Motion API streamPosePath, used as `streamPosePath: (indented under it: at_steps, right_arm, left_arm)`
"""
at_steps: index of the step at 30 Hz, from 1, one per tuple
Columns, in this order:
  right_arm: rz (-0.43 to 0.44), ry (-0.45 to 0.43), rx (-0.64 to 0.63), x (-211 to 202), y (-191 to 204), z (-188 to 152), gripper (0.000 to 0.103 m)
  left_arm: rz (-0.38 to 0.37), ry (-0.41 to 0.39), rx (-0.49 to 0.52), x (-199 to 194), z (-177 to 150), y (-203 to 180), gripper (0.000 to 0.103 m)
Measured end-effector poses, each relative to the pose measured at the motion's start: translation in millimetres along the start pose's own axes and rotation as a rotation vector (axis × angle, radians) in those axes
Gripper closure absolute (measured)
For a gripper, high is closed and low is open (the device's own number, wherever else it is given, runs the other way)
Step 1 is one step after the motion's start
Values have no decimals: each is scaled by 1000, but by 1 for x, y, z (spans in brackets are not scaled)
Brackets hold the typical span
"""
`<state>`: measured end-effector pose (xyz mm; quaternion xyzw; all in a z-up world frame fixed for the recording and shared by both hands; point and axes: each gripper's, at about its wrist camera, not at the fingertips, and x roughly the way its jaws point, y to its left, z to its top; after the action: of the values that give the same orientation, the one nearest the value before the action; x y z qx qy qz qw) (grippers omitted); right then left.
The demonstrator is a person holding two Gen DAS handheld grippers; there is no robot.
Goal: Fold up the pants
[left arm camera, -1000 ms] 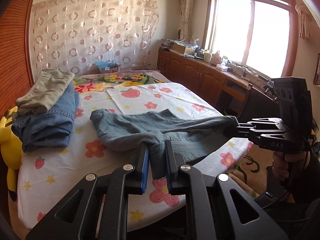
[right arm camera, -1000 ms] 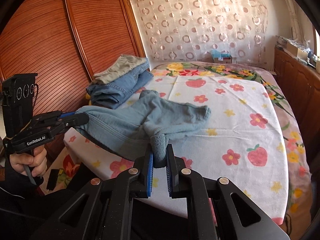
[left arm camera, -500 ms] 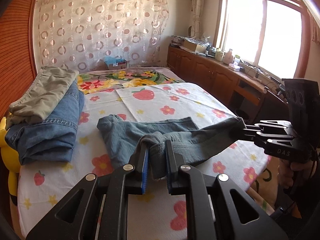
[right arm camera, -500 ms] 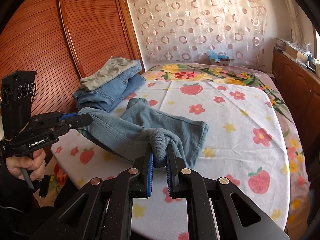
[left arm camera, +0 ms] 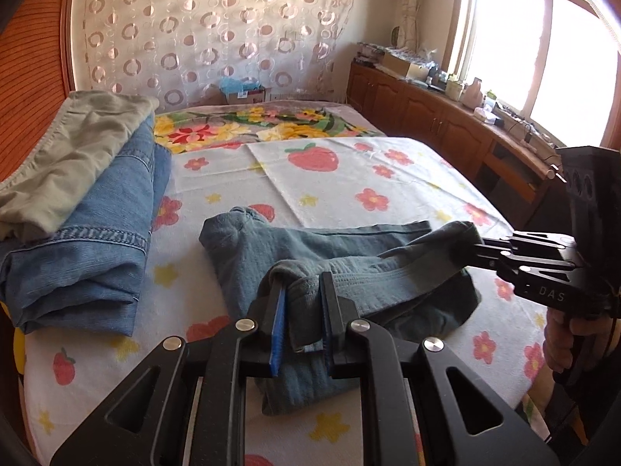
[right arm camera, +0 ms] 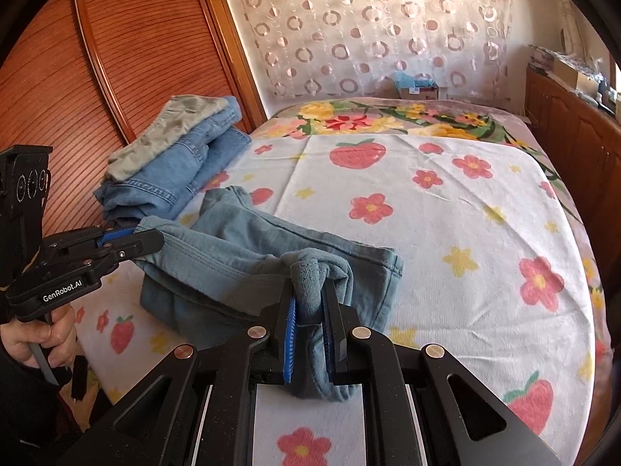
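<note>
The grey-blue pants (left arm camera: 310, 240) lie bunched on the flowered bed sheet (left arm camera: 368, 178), folded over on themselves. My left gripper (left arm camera: 300, 291) is shut on one end of their waistband. My right gripper (right arm camera: 308, 295) is shut on the other end; it also shows in the left wrist view (left arm camera: 481, 248). The left gripper shows in the right wrist view (right arm camera: 147, 240). The waistband stretches between the two, a little above the lower layer (right arm camera: 271, 233). The pant legs under the fold are mostly hidden.
A stack of folded blue jeans (left arm camera: 97, 233) with olive pants (left arm camera: 70, 163) on top lies at the bed's left side, against the wooden wardrobe (right arm camera: 136, 58). A wooden cabinet (left arm camera: 446, 116) runs under the window on the right. A cardboard box (left arm camera: 244, 93) stands beyond the bed.
Both grippers have carried the waistband forward over the bed, away from the near edge. The pants have gone from stretched out to doubled over on themselves.
</note>
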<state>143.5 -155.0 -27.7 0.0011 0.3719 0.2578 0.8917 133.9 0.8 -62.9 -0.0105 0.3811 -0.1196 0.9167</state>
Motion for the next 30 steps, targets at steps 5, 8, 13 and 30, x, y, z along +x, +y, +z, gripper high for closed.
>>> streamPosePath:
  at_steps: [5, 8, 13, 30]
  right_arm:
    - [-19, -11, -8, -8, -2, -3, 71]
    - [-20, -34, -10, -22, -7, -10, 64]
    - [-45, -5, -55, -27, -12, -29, 62]
    - [-167, 7, -143, 17, -9, 16, 62]
  left_arm:
    - [0, 30, -28, 6, -4, 8, 75]
    - [12, 12, -28, -3, -10, 12, 53]
    - [-15, 18, -22, -16, -26, 18, 53]
    - [91, 84, 29, 32, 0, 18, 53]
